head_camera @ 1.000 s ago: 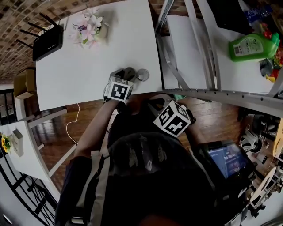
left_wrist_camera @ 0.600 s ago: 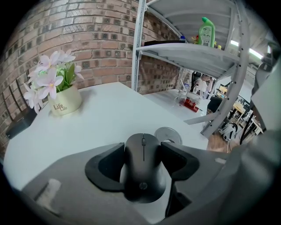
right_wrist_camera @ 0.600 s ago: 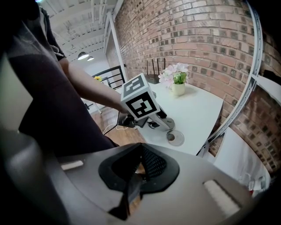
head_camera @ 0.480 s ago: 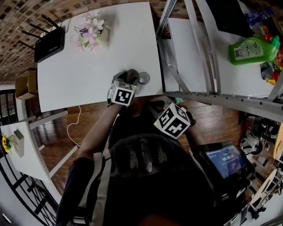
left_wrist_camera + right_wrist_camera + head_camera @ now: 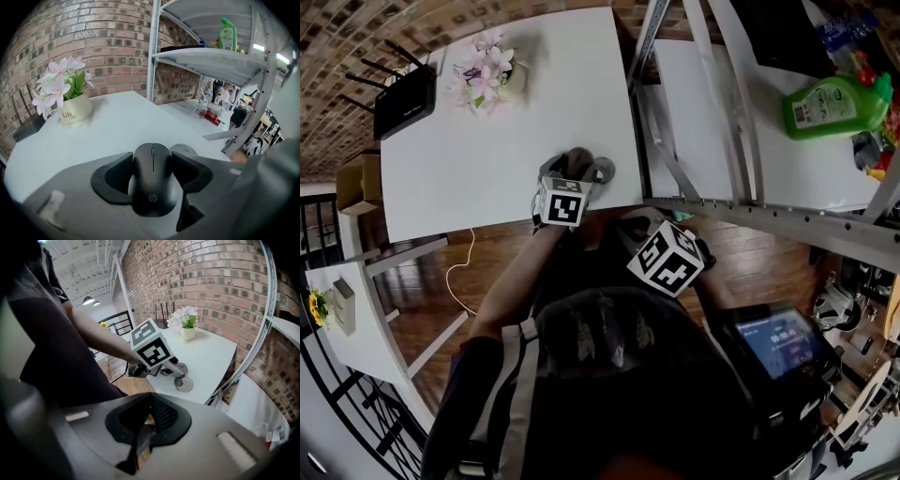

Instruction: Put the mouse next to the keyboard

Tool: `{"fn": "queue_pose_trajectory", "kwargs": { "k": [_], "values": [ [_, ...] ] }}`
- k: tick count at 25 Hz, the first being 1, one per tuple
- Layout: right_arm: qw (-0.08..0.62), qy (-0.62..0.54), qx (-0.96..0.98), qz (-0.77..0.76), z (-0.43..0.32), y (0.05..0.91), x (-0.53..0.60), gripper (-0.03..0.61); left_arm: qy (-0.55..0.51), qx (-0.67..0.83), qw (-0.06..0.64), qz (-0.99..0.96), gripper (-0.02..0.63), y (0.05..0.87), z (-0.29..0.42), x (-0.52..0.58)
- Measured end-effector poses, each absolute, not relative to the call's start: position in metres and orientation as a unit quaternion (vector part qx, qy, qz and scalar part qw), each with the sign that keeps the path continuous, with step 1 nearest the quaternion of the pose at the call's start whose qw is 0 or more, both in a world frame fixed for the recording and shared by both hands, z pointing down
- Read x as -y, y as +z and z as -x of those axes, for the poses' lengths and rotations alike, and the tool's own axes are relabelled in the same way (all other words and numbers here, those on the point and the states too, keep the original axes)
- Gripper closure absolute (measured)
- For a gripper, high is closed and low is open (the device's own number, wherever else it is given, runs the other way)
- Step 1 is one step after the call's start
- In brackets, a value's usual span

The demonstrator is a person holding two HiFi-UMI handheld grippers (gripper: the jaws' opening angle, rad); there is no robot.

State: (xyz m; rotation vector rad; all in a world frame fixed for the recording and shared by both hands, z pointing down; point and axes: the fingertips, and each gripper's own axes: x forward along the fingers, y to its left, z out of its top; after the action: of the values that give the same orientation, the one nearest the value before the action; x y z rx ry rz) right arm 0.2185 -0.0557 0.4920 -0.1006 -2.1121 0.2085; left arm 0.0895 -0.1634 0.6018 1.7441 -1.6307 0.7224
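The left gripper (image 5: 153,161) is clamped on a black HP computer mouse (image 5: 153,187), one jaw pressed to each side of its body, the scroll wheel pointing away from the camera. In the head view this gripper sits at the near edge of the white table (image 5: 478,159), towards its right corner. Whether the mouse rests on the tabletop or hangs just above it cannot be told.

At the far left corner of the table lies a black router (image 5: 403,89) with its antennas sticking out. Beside it, further right, stands a cream pot of pink and white flowers (image 5: 492,70), well apart from the mouse. Just to the right of the mouse, near the right jaw, a small round metal disc (image 5: 183,149) lies flat on the table.

The right gripper (image 5: 149,418) is held off the table, close to the person's body, with its marker cube (image 5: 667,255) facing up. Its jaws are pressed together with nothing between them.

Right of the table runs a grey metal shelving rack (image 5: 741,202). A green detergent bottle (image 5: 834,101) lies on its shelf at the far right. Below it, by the person's right side, a lit screen (image 5: 780,339) shows.
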Motion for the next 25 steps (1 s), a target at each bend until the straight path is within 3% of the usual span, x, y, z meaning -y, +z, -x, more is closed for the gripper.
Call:
{"fn": "queue_pose_trajectory", "kwargs": {
  "k": [25],
  "values": [
    [0.478, 0.071, 0.873, 0.069, -0.229, 0.495, 0.065, 0.572, 0.287, 0.62, 0.314, -0.659, 0.342, 0.606, -0.088, 0.164]
  ]
}}
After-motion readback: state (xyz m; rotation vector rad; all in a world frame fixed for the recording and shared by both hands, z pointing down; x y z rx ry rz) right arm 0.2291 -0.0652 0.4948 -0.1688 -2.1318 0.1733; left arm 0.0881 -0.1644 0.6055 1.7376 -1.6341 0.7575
